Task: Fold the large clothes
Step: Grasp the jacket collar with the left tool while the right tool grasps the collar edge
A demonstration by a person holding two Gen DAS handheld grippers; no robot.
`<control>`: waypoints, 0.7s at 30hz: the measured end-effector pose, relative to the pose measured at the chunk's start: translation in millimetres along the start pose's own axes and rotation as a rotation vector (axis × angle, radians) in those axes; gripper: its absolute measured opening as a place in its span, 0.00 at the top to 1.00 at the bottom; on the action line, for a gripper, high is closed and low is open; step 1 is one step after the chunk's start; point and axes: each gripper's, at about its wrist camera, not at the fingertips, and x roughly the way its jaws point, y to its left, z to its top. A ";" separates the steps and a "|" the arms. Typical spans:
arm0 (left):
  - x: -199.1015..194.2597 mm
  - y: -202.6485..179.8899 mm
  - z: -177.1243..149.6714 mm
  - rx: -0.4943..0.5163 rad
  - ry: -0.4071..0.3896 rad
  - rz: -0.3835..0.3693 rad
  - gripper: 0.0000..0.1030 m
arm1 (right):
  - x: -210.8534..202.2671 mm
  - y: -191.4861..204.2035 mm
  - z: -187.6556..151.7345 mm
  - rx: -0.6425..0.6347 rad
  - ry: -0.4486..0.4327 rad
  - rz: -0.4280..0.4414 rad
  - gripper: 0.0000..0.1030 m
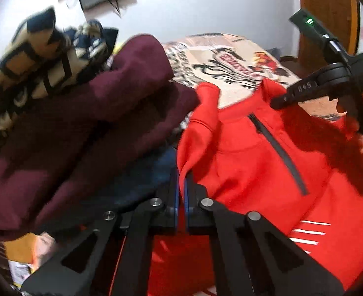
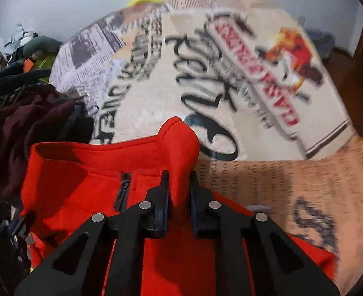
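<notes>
A red zip-neck sweatshirt [image 1: 255, 162] with a dark zipper lies spread over a printed bed cover. My left gripper [image 1: 181, 187] is shut on the sweatshirt's left edge near the shoulder. My right gripper [image 2: 179, 187] is shut on a raised fold of the red sweatshirt [image 2: 87, 172] beside the collar. The right gripper's black body [image 1: 329, 81] also shows at the right of the left wrist view, over the sweatshirt's far shoulder.
A maroon garment [image 1: 87, 128] and a navy-and-tan patterned one [image 1: 41, 56] are piled to the left. The newspaper-print bed cover [image 2: 206, 86] stretches ahead. A wooden door [image 1: 329, 12] stands at the far right. A dark clothes heap [image 2: 21, 98] lies left.
</notes>
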 end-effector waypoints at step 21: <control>-159.0 27.0 -69.6 -0.144 -0.078 -0.308 0.99 | -194.0 13.8 -160.1 -0.178 -0.186 0.147 0.89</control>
